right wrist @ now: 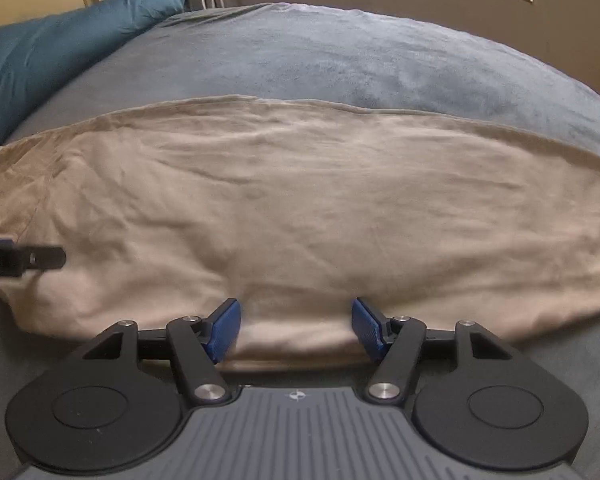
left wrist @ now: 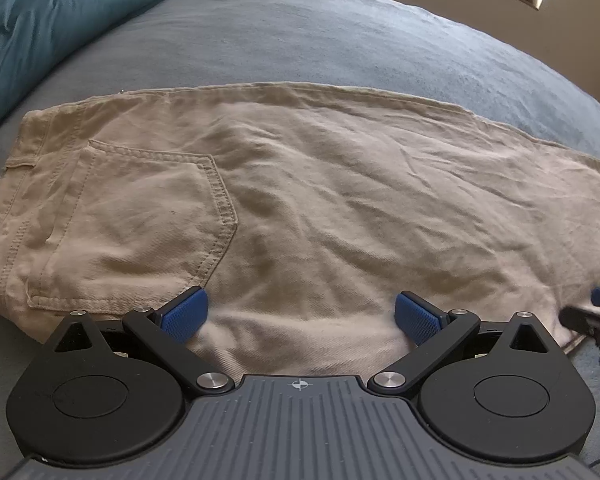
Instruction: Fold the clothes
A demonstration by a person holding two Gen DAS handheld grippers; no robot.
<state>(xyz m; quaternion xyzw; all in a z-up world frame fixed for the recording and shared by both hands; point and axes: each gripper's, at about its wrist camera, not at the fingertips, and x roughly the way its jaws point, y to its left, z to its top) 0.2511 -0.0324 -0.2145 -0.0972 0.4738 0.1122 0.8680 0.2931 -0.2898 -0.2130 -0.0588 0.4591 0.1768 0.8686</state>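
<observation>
Together, my two grippers hung over the near edge of the bed, where the khaki trousers lay flat across the grey-blue cover. My left gripper had its blue pads spread wide, holding nothing, above the seat of the trousers; only this view showed the stitched back pocket and the waistband toward the bed's left edge. My right gripper was likewise spread, nothing between its pads, at the near hem of the leg, which only this view showed running toward the bed's right edge. Each camera caught the other gripper's tip at its margin. A teal pillow sat at the far left corner.
</observation>
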